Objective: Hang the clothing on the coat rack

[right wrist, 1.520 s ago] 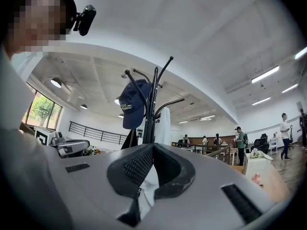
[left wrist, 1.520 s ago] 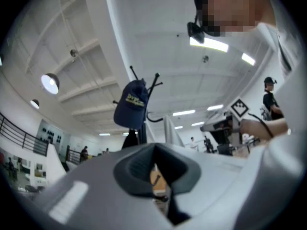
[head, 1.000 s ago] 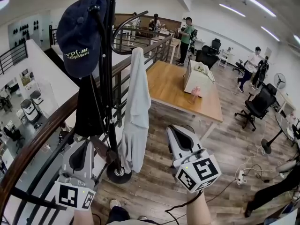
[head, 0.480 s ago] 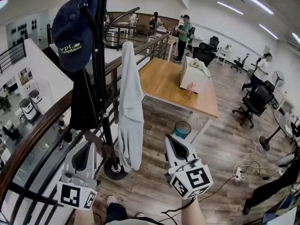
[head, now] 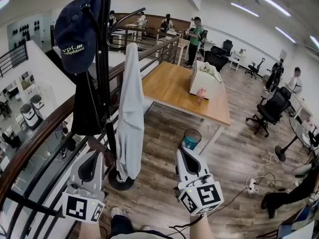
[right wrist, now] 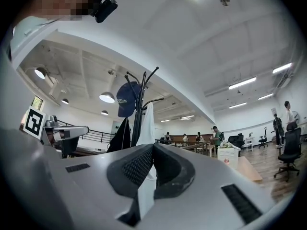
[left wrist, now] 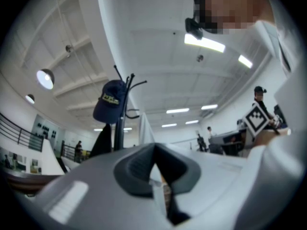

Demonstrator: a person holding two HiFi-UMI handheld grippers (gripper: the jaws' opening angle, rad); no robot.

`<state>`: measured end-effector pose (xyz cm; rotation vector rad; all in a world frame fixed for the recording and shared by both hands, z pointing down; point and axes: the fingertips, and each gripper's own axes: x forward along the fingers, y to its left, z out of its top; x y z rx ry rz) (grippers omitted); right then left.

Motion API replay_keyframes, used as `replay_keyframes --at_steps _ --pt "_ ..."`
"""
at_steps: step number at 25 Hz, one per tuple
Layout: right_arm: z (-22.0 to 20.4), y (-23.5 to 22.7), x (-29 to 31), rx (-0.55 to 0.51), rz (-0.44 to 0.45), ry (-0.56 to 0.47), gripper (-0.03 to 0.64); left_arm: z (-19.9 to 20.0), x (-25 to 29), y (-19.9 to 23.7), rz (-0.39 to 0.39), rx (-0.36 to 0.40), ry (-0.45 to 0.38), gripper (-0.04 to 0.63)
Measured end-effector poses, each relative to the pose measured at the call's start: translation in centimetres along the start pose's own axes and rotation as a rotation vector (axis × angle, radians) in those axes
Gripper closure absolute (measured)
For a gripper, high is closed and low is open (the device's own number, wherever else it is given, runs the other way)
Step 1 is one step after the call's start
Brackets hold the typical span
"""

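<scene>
Wood floor (head: pixel 234 148) of an open office level, with people well off at the far side.

Curved handrail (head: pixel 42 136) runs along the left, with a drop to a lower level beyond it.

Long wooden table (head: pixel 172 86) is right of centre, and a small teal bin (head: pixel 192 137) stands at its near corner.

Black coat rack (head: pixel 102 59) stands upright just inside the rail, at near left.

On the rack:
- The pale garment (head: pixel 129 113) hangs from an upper hook on the right side. It drapes straight down almost to the base and is free of both tools.
- A dark garment (head: pixel 84 108) hangs on the left side.
- A navy cap (head: pixel 75 29) sits on a top hook at the left.

Left gripper (head: pixel 97 154) is low and near, just left of the rack base. Its jaws are together with nothing between them.

Right gripper (head: pixel 182 151) is low and near, right of the rack and apart from the cloth. Its jaws are also closed and empty.

Judgement: the hanging looks done. The clothing is up and neither claw carries anything. No loose garment shows in any view, so at most a check that the cloth sits securely on its hook is left.
</scene>
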<state>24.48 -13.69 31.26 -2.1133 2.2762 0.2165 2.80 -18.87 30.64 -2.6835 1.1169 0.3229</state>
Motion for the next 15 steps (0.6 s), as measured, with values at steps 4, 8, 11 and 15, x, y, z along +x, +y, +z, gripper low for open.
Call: replay_keyframes --at_steps 4,8,11,15 --pt "-0.3 -0.4 -0.4 -0.002 0.006 -0.004 0.615 -0.3 0.0 -0.8 0.007 0.003 0.004 0.591" --pt "0.1 -0.4 -0.1 -0.005 0.012 -0.011 0.615 -0.1 0.2 -0.6 0.022 0.011 0.009 0.591" --pt "0.0 -0.4 0.1 -0.005 0.019 -0.016 0.615 -0.2 0.4 -0.8 0.019 0.012 0.009 0.591" --pt "-0.2 -0.5 -0.1 -0.003 0.023 -0.018 0.615 -0.5 0.4 -1.4 0.010 0.013 0.012 0.591"
